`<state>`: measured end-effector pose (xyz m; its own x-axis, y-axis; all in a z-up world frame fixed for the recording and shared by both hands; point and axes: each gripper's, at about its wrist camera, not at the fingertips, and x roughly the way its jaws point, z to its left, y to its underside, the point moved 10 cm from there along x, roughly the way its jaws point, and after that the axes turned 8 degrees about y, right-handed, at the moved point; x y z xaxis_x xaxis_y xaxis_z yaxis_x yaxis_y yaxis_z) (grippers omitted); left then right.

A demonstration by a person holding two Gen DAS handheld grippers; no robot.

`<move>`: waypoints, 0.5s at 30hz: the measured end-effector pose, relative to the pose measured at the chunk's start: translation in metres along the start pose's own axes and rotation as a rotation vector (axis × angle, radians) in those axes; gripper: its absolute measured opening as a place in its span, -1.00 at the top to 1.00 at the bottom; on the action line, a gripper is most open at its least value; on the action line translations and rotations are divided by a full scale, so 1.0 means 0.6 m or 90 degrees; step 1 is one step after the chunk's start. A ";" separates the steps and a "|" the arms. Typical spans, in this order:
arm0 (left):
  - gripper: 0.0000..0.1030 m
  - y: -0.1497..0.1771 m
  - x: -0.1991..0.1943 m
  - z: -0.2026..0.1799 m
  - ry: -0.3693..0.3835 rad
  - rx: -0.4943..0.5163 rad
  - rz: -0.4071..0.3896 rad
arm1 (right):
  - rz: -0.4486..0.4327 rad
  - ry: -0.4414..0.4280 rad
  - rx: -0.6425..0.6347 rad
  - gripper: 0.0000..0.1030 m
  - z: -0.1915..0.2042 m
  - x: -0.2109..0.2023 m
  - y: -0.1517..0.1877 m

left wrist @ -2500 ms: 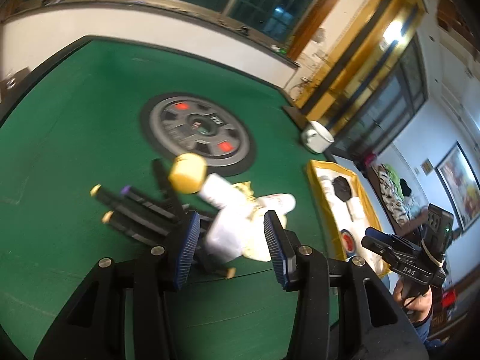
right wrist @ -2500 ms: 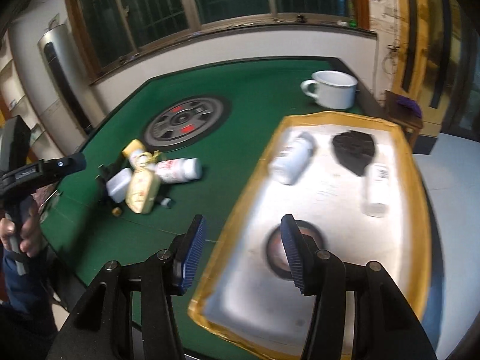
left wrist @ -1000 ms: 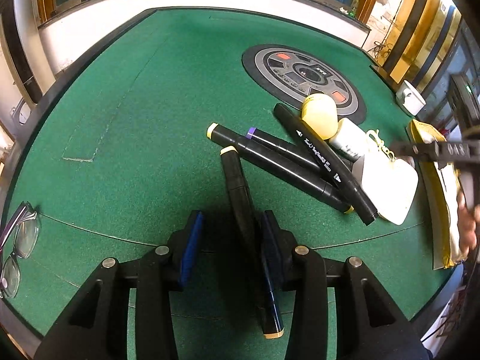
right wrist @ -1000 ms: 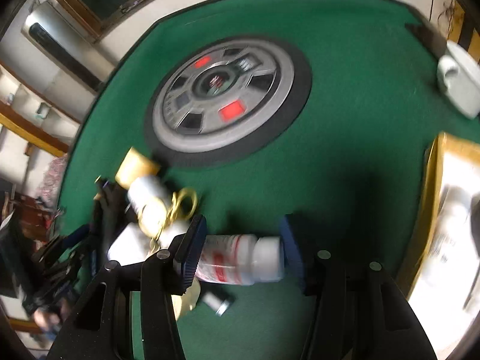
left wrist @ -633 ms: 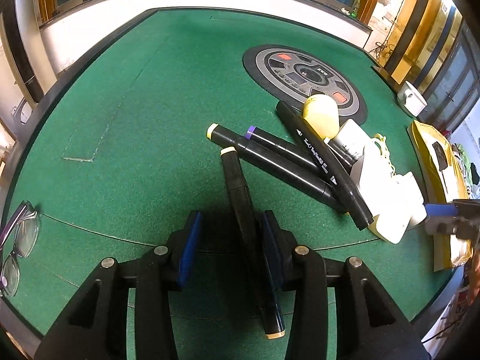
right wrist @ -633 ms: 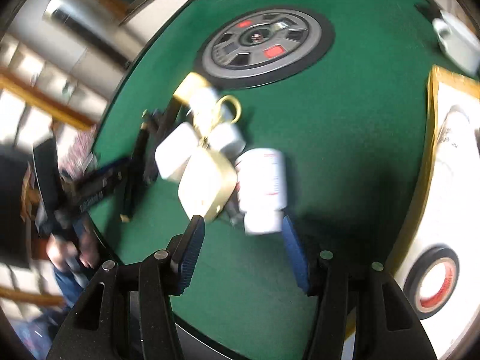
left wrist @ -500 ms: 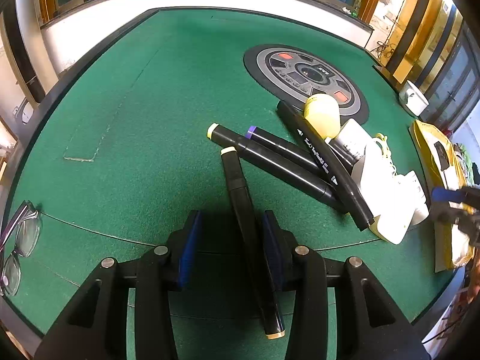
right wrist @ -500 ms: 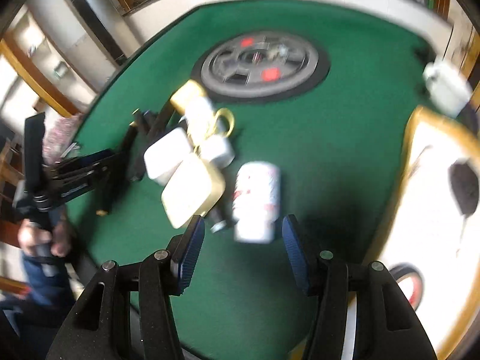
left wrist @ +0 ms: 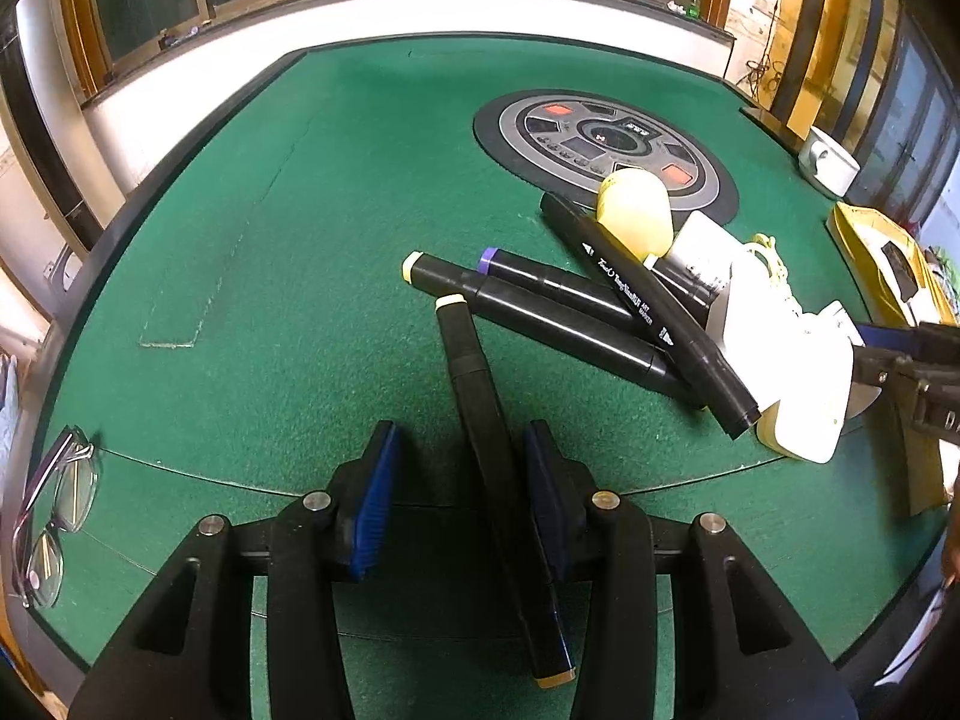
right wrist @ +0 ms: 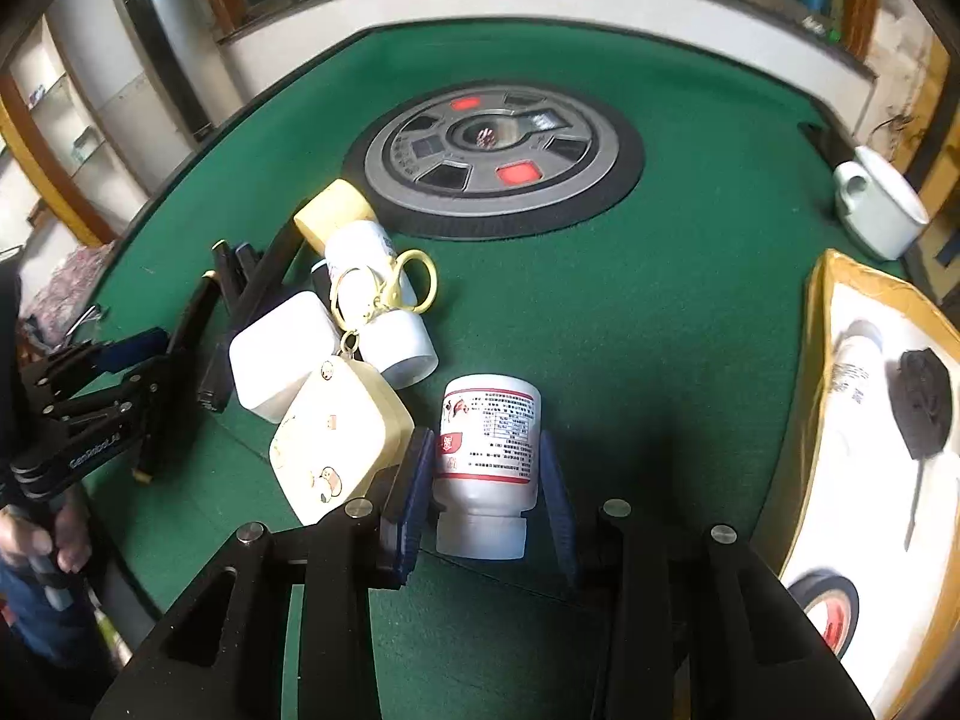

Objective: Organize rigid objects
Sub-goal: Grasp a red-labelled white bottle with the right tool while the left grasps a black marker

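Note:
My left gripper is open around a black marker that lies on the green felt between its pads, close to the right pad. More black markers lie crossed beyond it, next to a yellow-capped bottle and a white box. My right gripper is open with its pads on both sides of a white pill bottle lying on the felt. Whether the pads touch it is unclear. A cream case with a key ring lies to the bottle's left.
A yellow-rimmed tray at the right holds a bottle, a black object and a tape roll. A round grey panel sits mid-table. A white cup stands far right. Glasses lie at the left table edge.
My right gripper swung from the tray to the pile and came down around the white pill bottle. My left gripper has stayed over the black marker for the last second.

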<state>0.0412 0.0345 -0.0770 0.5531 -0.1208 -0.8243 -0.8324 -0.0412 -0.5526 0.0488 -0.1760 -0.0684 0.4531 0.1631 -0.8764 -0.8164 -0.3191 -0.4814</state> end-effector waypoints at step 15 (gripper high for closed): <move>-0.49 0.001 0.007 0.006 -0.012 0.001 -0.001 | -0.039 -0.056 0.085 0.39 -0.008 0.004 0.024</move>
<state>0.0433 0.0377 -0.0813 0.5555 -0.1014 -0.8253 -0.8312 -0.0393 -0.5546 0.0396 -0.1844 -0.0775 0.4753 0.2620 -0.8399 -0.8308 -0.1806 -0.5265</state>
